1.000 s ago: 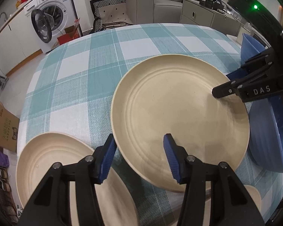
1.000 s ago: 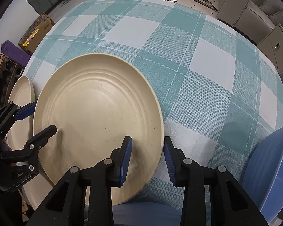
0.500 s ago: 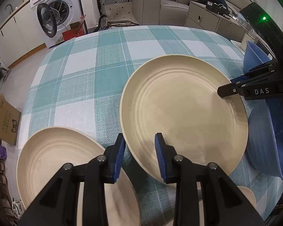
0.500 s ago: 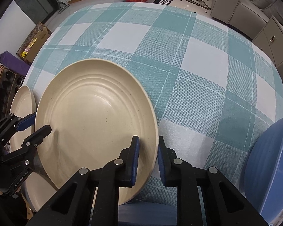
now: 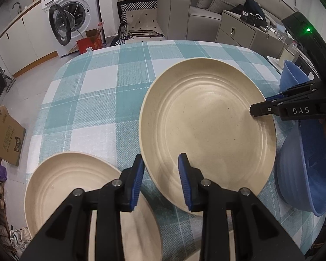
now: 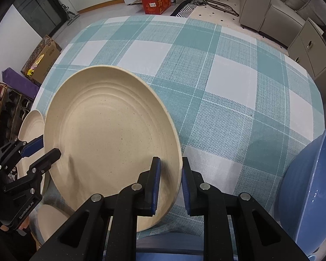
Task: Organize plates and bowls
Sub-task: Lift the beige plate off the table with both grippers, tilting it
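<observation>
A large beige plate [image 5: 206, 126] lies over the checked tablecloth, and both grippers hold it by opposite rims. My left gripper [image 5: 160, 165] is shut on its near-left rim. My right gripper [image 6: 170, 163] is shut on the opposite rim, which stands slightly raised and tilted in the right wrist view, where the plate [image 6: 110, 143] fills the left half. The right gripper's fingers [image 5: 263, 109] show in the left wrist view, pinching the plate's right edge. A second beige plate [image 5: 76, 184] rests at the near-left table corner. A blue bowl [image 5: 304, 174] sits to the right.
Another blue bowl [image 5: 293, 78] stands behind the first, near the table's right edge. A small beige dish [image 6: 52, 219] lies under the held plate's near side. The far half of the tablecloth [image 6: 228, 76] is bare. A washing machine [image 5: 74, 19] and sofa [image 5: 197, 10] stand beyond.
Both grippers' jaws have closed from wide apart onto the large plate's rims. The plate's right side has come up a little off the cloth.
</observation>
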